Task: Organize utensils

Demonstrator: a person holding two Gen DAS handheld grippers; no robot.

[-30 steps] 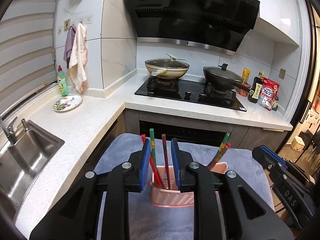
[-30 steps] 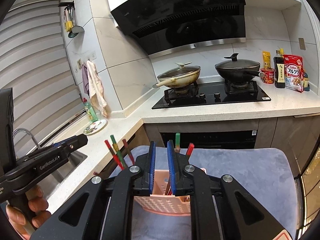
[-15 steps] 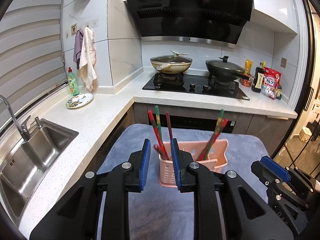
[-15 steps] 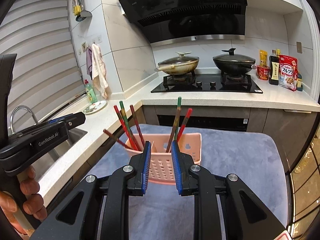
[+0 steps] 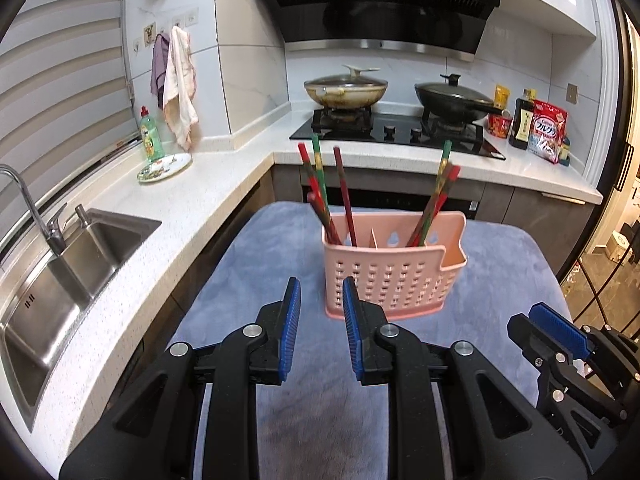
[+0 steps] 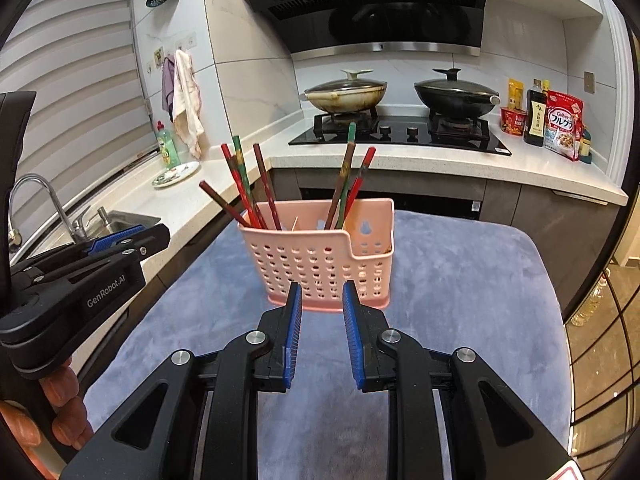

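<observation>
Pink perforated plastic utensil caddy (image 5: 394,268) stands upright on the blue-grey plush cloth (image 5: 500,280) covering the desk, about mid-cloth. Inside dividers split it into compartments. Left compartment holds a bunch of red, green and dark-brown chopsticks (image 5: 326,196), leaning left and back. Middle compartment holds a second bunch of red and green chopsticks (image 5: 436,200), leaning right. In the right wrist view one dark-brown chopstick (image 6: 222,202) of the left bunch tilts far out over the caddy's left rim. Narrow compartment at the right end, behind the stepped-down front wall, contents not clear.

Left gripper (image 5: 320,330) sits just in front of the caddy's lower left corner, blue pads with a narrow gap, jaws slightly spread, pinching nothing, not touching the caddy. Right gripper (image 6: 320,332) sits before the caddy's front base, same narrow gap, jaws empty, no contact seen. Each gripper shows in the other's view: right one at lower right of the left view, left one at the left edge of the right view with a person's fingers (image 6: 60,390) on its handle.

Background: white speckled counter (image 5: 192,208), steel sink (image 5: 60,280) with tap at left, black hob (image 5: 400,132) with a beige lidded pan (image 5: 346,90) and a black lidded wok (image 5: 454,100), green dish-soap bottle (image 5: 149,134) beside a patterned plate (image 5: 164,166).
</observation>
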